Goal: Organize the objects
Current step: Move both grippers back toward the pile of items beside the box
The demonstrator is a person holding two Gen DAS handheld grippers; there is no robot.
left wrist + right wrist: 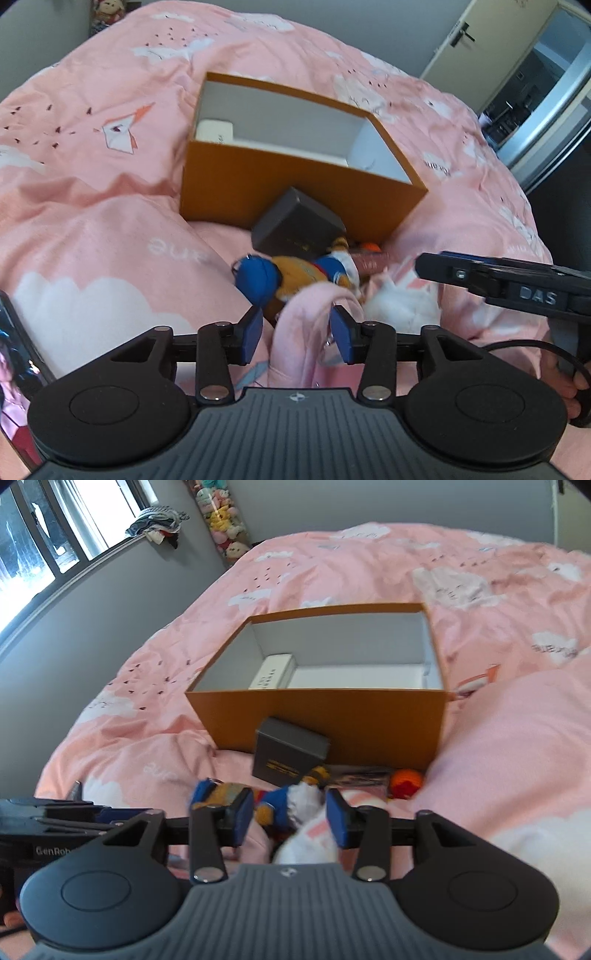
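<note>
An open orange box (295, 181) (314, 716) with a white inside stands on the pink duvet; a small white box (273, 672) lies in it. Against its front wall leans a dark grey box (295, 225) (291, 753). A blue, orange and white plush toy (295, 273) (275, 805) lies in front, beside a small orange ball (406, 781). My left gripper (297, 328) is open, and a loop of pink fabric (303, 332) rises between its fingers. My right gripper (290, 812) is open just short of the plush, over a white and pink soft thing (306, 845).
The pink duvet (110, 221) bulges in folds left and right of the pile. A flat pinkish packet (369, 262) lies by the ball. A window (44, 546) and stacked plush toys (225, 520) are at the bed's far side; a door (480, 48) is behind.
</note>
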